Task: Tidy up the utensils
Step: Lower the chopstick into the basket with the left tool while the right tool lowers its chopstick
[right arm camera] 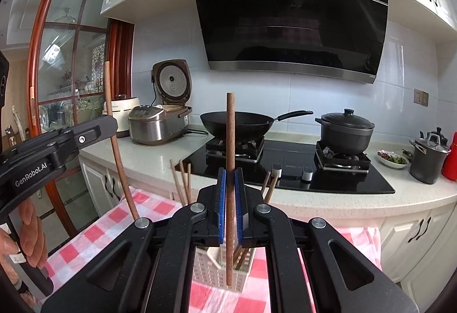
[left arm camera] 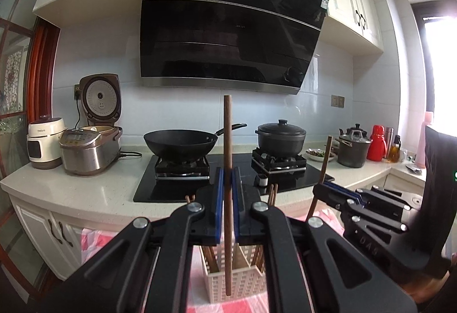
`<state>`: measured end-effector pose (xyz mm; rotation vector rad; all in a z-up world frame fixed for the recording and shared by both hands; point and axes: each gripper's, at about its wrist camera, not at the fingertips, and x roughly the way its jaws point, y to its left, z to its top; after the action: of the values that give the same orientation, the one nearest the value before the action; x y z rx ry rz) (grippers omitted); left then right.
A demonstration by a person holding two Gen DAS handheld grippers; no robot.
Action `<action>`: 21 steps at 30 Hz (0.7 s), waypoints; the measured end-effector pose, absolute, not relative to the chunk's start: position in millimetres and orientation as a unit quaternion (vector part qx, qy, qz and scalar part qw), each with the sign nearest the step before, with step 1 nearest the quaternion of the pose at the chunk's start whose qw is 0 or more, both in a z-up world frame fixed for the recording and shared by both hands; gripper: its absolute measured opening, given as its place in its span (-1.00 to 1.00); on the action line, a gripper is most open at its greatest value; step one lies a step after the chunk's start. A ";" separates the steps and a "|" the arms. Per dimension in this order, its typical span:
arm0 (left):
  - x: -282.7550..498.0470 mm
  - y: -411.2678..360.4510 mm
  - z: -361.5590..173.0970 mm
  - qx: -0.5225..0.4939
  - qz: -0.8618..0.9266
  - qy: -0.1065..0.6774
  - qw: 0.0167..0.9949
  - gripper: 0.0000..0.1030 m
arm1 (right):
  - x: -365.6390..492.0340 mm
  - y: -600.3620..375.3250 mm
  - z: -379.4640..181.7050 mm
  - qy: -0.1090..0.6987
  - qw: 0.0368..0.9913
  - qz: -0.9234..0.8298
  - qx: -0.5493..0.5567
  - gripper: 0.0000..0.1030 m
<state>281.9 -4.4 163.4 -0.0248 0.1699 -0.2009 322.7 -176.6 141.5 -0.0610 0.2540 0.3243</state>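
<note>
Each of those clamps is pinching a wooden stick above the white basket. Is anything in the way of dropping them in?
Nothing visible blocks either one. The left gripper holds its chopstick upright over the white basket, and the right gripper holds its chopstick likewise. Other chopsticks already inside lean toward the sides.

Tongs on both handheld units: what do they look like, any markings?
Both tongs, left and right, are matte black linkage arms with silver pivot bolts and blue pads on flat parallel fingers. The left unit's body reads "GenRobot.AI" in white; the right's shows embossed "DAS".
</note>
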 end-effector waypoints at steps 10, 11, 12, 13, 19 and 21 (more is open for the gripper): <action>341.9 -8.6 161.5 -0.028 -0.070 0.088 0.993 -0.89 | 380.4 -170.8 132.9 0.154 0.975 0.158 0.003 -0.88; 348.9 -9.0 158.8 -0.031 -0.069 0.094 0.993 -0.89 | 385.5 -169.1 127.9 0.161 0.974 0.157 0.002 -0.88; 355.4 -9.5 155.4 -0.032 -0.068 0.100 0.992 -0.89 | 389.5 -167.7 123.3 0.168 0.973 0.158 0.000 -0.88; 359.3 -9.2 151.9 -0.032 -0.067 0.105 0.992 -0.89 | 393.3 -167.0 119.6 0.175 0.971 0.160 0.001 -0.88; 386.9 -12.2 112.1 -0.022 -0.070 0.161 0.984 -0.89 | 414.9 -165.3 89.1 0.231 0.957 0.173 0.019 -0.88; 394.7 -11.1 97.1 -0.025 -0.070 0.184 0.980 -0.89 | 421.0 -161.6 79.2 0.250 0.953 0.173 0.012 -0.88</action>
<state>394.7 -11.1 97.1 -0.0502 0.3710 -0.1416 421.0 -161.6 79.2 0.0239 0.5078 0.3514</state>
